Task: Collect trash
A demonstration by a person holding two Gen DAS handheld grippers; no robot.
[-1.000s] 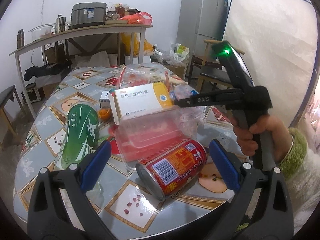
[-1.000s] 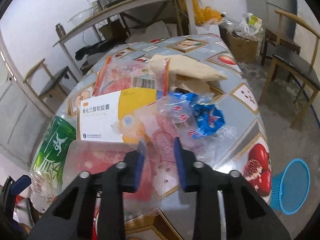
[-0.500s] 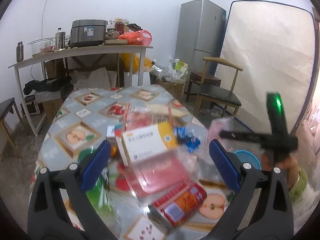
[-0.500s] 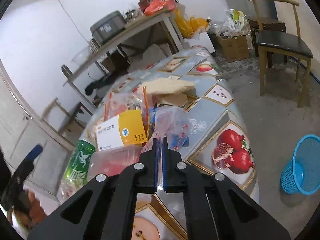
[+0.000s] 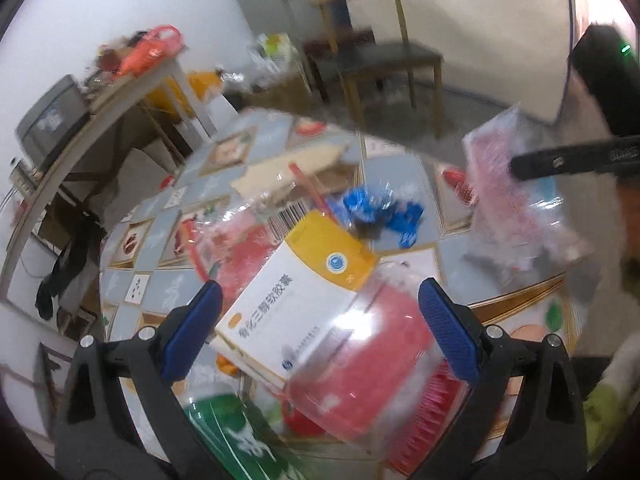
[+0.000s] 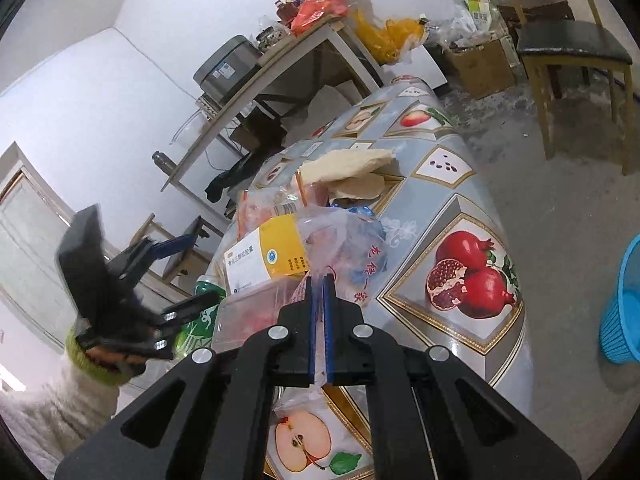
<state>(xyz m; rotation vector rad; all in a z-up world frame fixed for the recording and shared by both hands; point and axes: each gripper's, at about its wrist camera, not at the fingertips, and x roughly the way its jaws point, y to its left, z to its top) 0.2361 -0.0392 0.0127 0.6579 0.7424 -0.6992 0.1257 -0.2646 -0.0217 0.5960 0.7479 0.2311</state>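
- Right hand-held gripper, lower centre of the right wrist view: jaws pressed together on a thin clear plastic bag with pinkish print. Bag balloons above the pads, a bit pokes out below them.
- Same bag in the left wrist view, right side of frame, hanging off the right gripper's black finger and clear of the table.
- Handling guess: bag is very light, limp, slippery film. It will flap and swing; pinch on bunched film looks safest, a single layer could slide out.
- Left hand-held gripper, bottom of the left wrist view: jaws wide, nothing between the pads, hovering over the pile. View is blurred.
- Under it: white and yellow medicine box, middle of frame. Light, stiff cardboard, probably crushable; take across the narrow sides.
- Clear plastic tray, reddish inside, lower centre, leaning on the box. Thin, springy, slick; likely to pop out of a squeeze, so grip a rim edge.
- Green bottle, bottom left of centre, lying down. Round, will roll; grab across the body.
- Blue wrapper, centre, on the table behind the box. Crinkly, featherweight.
- Blue basket on the floor, right edge of the right wrist view, well apart from the table; probably the bin for the bag.
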